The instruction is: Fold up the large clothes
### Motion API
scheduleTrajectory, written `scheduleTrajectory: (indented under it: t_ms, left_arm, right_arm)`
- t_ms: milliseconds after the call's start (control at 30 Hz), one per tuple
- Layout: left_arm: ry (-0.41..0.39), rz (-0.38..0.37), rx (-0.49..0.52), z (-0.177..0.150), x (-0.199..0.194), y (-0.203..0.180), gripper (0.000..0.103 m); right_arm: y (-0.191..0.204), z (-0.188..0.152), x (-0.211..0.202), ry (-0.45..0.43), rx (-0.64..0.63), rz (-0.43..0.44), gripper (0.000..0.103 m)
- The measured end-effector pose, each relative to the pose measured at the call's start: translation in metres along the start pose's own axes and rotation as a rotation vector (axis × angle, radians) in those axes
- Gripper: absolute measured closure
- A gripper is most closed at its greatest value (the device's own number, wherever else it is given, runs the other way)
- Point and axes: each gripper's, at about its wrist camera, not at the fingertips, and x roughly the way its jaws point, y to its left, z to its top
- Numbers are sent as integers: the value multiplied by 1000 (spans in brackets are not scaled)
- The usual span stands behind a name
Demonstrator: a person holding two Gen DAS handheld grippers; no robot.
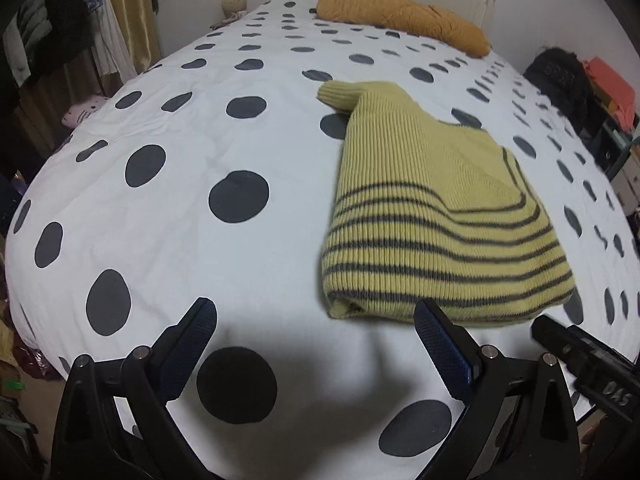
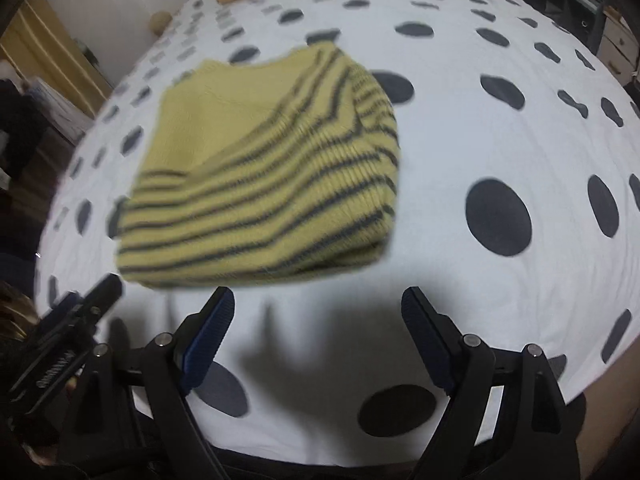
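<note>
Here, folded sweater (image 1: 432,216) mid-bed, both hand-held grippers (image 1: 316,320) (image 2: 318,308) wide, empty, bedspread (image 1: 168,208) around.

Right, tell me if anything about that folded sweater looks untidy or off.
One cuff pokes out past the far edge of the folded sweater on the bedspread, beyond the bundle's outline. Otherwise nothing stands out.

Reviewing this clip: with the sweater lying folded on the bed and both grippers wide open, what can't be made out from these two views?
- Sweater: underside and inner layers hidden by its own folds, both views; right wrist view is motion-blurred.
- Right gripper: in the left wrist view only one dark finger shows, cut off by the right edge.
- Left gripper: likewise cut off at the left edge of the right wrist view.
- Shelf clutter: too small and distorted to identify.
- The person: out of both views.
</note>
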Motion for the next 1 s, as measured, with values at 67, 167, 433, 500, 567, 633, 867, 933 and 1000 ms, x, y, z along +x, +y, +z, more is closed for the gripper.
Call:
scheduleTrajectory:
  t_ms: [67, 167, 433, 500, 567, 633, 867, 933, 1000]
  left_arm:
    - [-8, 6, -1, 1, 3, 2, 3]
    - [54, 25, 15, -1, 22, 1, 3]
    - [11, 0, 48, -12, -9, -12, 3]
    - [-17, -9, 55, -12, -23, -16, 3]
    - [-41, -24, 61, -12, -37, -20, 3]
    - [-60, -31, 67, -12, -50, -23, 3]
    - [-79, -63, 71, -14, -63, -29, 2]
    - [-61, -60, 74, -15, -50, -26, 2]
    - [-39, -28, 58, -15, -31, -17, 2]
  right_arm:
    - [3, 3, -9, -75, -16, 27, 17]
    - [9, 13, 18, -26, -93, -45, 17]
    - [8, -2, 26, 89, -103, -121, 17]
    - [13, -9, 8, 74, -126, -127, 17]
    - [13, -14, -3, 83, -123, -139, 17]
    - [13, -19, -14, 81, -108, -121, 17]
    - [17, -16, -38, -7, -154, -199, 0]
    - [13, -11, -38, -39, -144, -155, 0]
    - [2, -7, -32, -42, -106, -90, 0]
